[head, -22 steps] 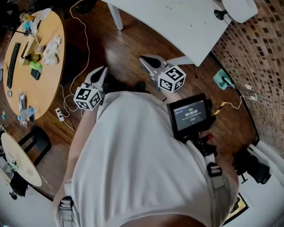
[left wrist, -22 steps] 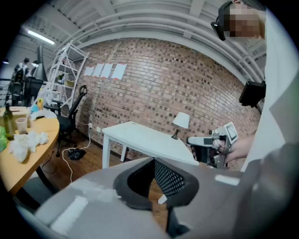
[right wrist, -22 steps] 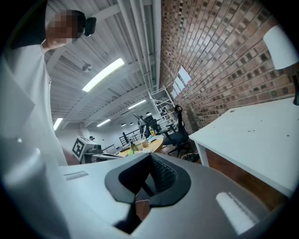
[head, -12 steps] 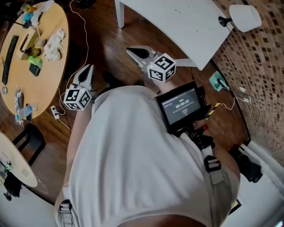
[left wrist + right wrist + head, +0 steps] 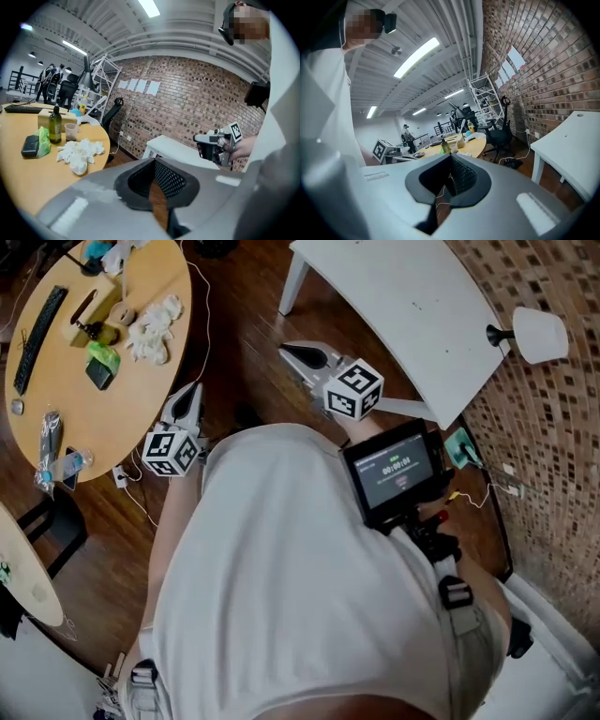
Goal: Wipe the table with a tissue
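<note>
The tissue is a crumpled white heap on the round wooden table, at about 11 o'clock in your head view and not far in from the rim. It lies well apart from both of your grippers.

The head view shows it from above, with a keyboard on the far side of the tabletop at 10 o'clock. The left gripper view shows the tissue from the side at 9 o'clock. There a green bottle and a small cup stand just behind it, which the top view hardly makes out. In the right gripper view the round table is small and distant, and the tissue cannot be picked out.

Your left gripper has its jaws together with nothing between them. It points toward 12 o'clock, just beside the table's rim and in front of your torso.

Your right gripper also has its jaws closed to a point and holds nothing. It points toward 10 o'clock, near the white desk. The left gripper view catches it at 3 o'clock, gripped in your hand.
</note>
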Demonstrator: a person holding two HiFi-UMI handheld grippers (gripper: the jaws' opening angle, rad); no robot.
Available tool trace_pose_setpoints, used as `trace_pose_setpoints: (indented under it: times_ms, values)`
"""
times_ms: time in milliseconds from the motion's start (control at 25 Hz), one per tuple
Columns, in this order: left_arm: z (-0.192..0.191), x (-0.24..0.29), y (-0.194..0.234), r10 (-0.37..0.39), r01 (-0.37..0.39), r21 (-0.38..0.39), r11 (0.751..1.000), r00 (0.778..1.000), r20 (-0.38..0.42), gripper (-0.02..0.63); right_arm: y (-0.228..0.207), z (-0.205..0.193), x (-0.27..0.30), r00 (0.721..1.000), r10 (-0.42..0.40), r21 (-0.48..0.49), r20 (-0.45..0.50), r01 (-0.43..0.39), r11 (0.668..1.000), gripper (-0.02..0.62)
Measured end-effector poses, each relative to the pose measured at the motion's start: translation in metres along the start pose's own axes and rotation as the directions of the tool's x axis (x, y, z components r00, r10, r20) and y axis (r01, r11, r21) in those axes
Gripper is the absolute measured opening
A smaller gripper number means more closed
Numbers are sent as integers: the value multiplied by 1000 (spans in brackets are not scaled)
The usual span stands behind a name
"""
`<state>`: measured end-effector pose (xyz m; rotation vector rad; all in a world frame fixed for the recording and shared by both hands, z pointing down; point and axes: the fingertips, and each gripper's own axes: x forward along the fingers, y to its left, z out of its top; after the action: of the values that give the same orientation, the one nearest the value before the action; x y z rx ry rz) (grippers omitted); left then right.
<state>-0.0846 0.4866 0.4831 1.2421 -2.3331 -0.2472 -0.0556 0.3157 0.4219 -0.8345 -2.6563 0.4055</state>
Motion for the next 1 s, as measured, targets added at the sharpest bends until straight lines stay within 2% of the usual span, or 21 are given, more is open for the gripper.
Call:
trace_pose_setpoints:
  times_ms: [280, 640, 800, 1000]
  values:
    - [7, -5, 53, -16, 16, -43, 999, 1000, 10, 5, 14, 5, 62, 999, 0, -11, -54, -1, 1000, 8]
    - [3, -28, 106, 102, -99, -101, 990, 994, 29, 5, 21, 13, 130, 984, 96, -66, -149, -106, 992, 8]
    - [-7, -36, 121, 159, -154, -140, 978, 987, 20, 5, 29, 9, 155, 967, 173, -88, -187, -192, 977, 8]
    - [-10, -34, 134, 213, -213, -149, 966, 977, -17, 5, 23, 5, 182, 945, 247, -68, -213, -267, 961, 8]
